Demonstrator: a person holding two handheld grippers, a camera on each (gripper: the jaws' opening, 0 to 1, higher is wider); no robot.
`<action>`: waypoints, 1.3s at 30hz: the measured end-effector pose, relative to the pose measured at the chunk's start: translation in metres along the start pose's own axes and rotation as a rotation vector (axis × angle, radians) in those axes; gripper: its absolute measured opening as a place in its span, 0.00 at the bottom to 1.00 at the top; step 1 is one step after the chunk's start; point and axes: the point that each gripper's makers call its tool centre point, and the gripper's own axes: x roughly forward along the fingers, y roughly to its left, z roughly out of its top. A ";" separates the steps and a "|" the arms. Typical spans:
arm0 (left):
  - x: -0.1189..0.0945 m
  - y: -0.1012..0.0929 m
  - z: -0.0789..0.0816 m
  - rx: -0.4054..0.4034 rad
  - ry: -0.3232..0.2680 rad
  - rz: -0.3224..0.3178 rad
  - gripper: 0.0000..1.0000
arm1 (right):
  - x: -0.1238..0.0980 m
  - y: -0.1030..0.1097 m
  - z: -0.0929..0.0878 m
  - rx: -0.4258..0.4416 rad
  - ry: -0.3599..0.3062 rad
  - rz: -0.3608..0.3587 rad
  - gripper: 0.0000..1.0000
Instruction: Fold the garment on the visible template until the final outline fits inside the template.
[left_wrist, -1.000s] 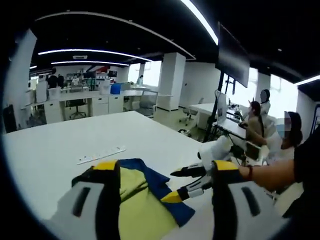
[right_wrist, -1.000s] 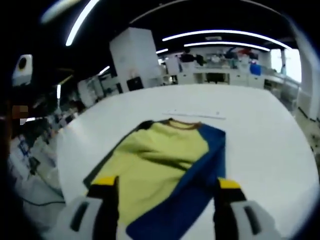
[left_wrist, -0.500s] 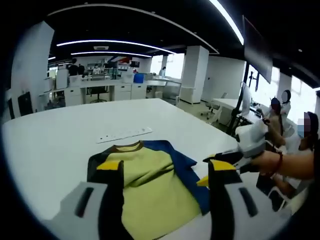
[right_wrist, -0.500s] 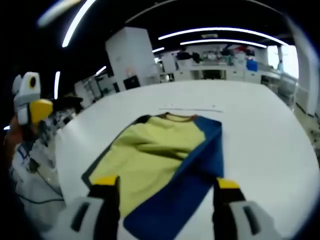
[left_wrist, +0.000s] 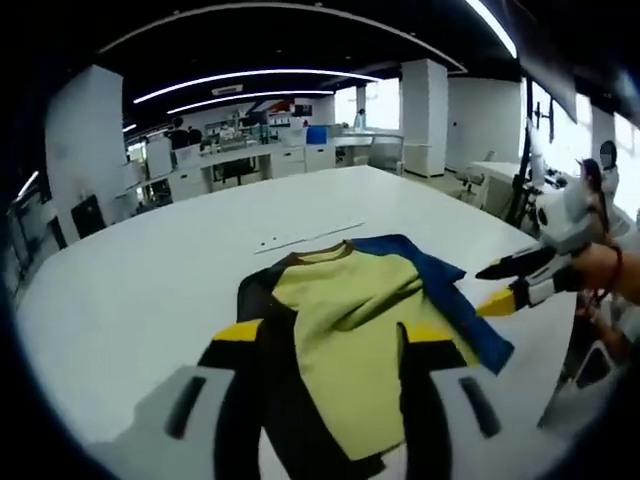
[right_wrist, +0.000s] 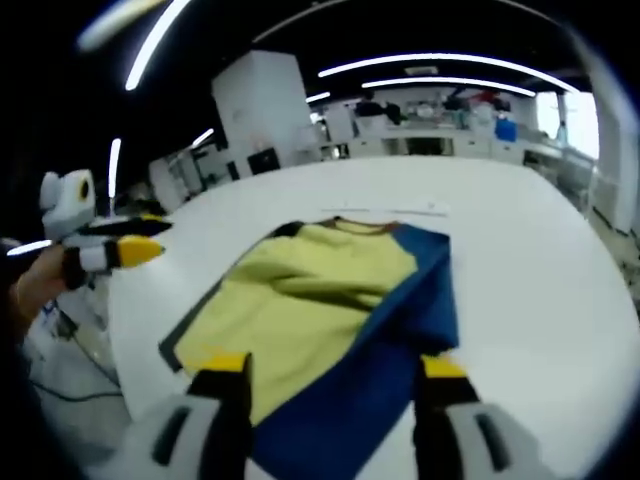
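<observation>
Yellow shirt (left_wrist: 350, 310) with blue and dark sleeves lies on white bench (left_wrist: 130, 300), collar toward the far side, partly folded and wrinkled. Left gripper (left_wrist: 325, 335) hovers over near hem, jaws spread apart, nothing between them. In the left gripper view the dark sleeve side (left_wrist: 258, 300) is clear on the left and the blue sleeve (left_wrist: 450, 300) on the right; right gripper (left_wrist: 505, 285) comes in from the right, just off the blue sleeve edge, held by a hand (left_wrist: 605, 270), yellow-tipped jaws slightly parted, empty. A thin white strip (left_wrist: 305, 235) lies just beyond the collar. Right gripper view: shirt (right_wrist: 300, 300) again, blue sleeve (right_wrist: 420, 300) folded over the right side, right gripper (right_wrist: 335, 370) jaws wide, empty, over the near edge. Left gripper (right_wrist: 120, 245) shows at left, clear of the shirt. Office desks and ceiling lights behind.
</observation>
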 end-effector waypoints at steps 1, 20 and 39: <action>0.001 0.004 -0.007 -0.003 0.014 0.015 0.42 | 0.000 0.001 -0.001 0.000 -0.001 -0.001 0.60; 0.014 0.050 -0.086 -0.027 0.156 0.129 0.28 | 0.010 0.020 -0.020 0.031 0.001 -0.001 0.32; 0.017 0.058 -0.137 -0.027 0.276 0.128 0.21 | 0.020 0.026 -0.043 0.035 0.032 -0.023 0.15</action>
